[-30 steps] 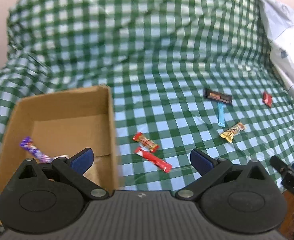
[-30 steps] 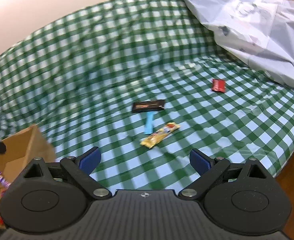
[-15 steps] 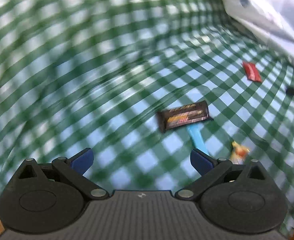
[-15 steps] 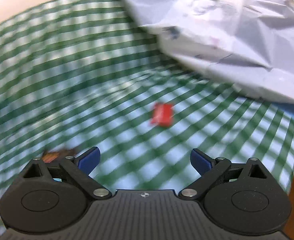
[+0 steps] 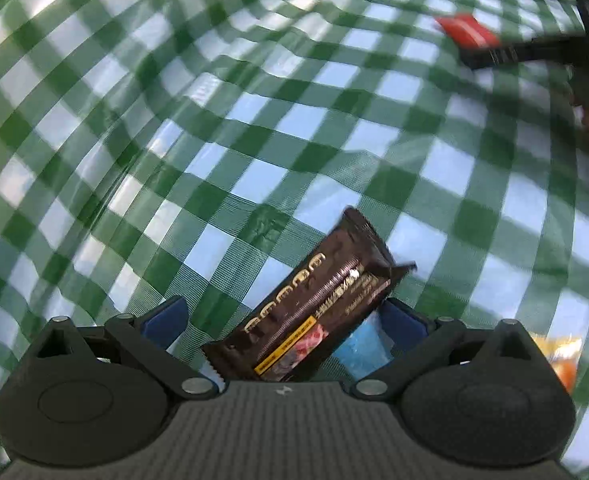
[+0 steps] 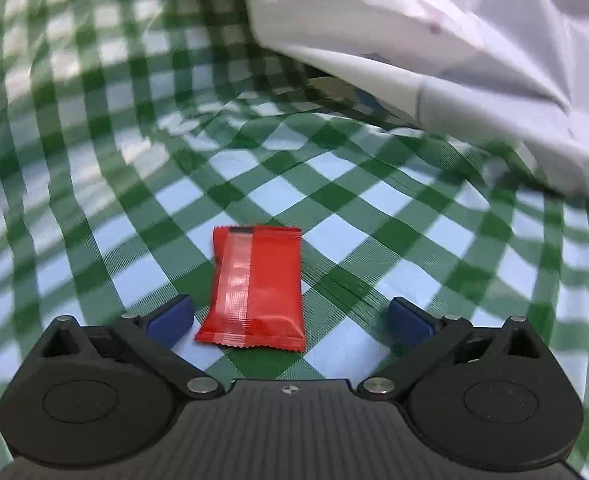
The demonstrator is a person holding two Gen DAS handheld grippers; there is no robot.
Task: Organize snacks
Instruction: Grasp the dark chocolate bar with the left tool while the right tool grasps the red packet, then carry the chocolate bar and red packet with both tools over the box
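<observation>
In the left wrist view my left gripper (image 5: pixel 284 320) is open, low over the green checked cloth (image 5: pixel 254 120). A dark brown snack bar (image 5: pixel 314 308) lies slanted between its fingers, over a light blue packet (image 5: pixel 360 346). A yellow-orange snack (image 5: pixel 560 354) shows at the right edge. In the right wrist view my right gripper (image 6: pixel 290 318) is open and a red packet (image 6: pixel 256 288) lies flat between its fingers, nearer the left one. The same red packet (image 5: pixel 466 32) shows far right in the left wrist view, with the other gripper's dark finger (image 5: pixel 506 54) beside it.
A crumpled white plastic sheet (image 6: pixel 434 40) covers the cloth at the upper right, just beyond the red packet. The cloth is wrinkled in folds ahead of the right gripper. The cardboard box is out of view.
Both grippers have moved forward and down. The left went from near the box to straddle the brown bar; the right closed in on the red packet. Both stayed open.
</observation>
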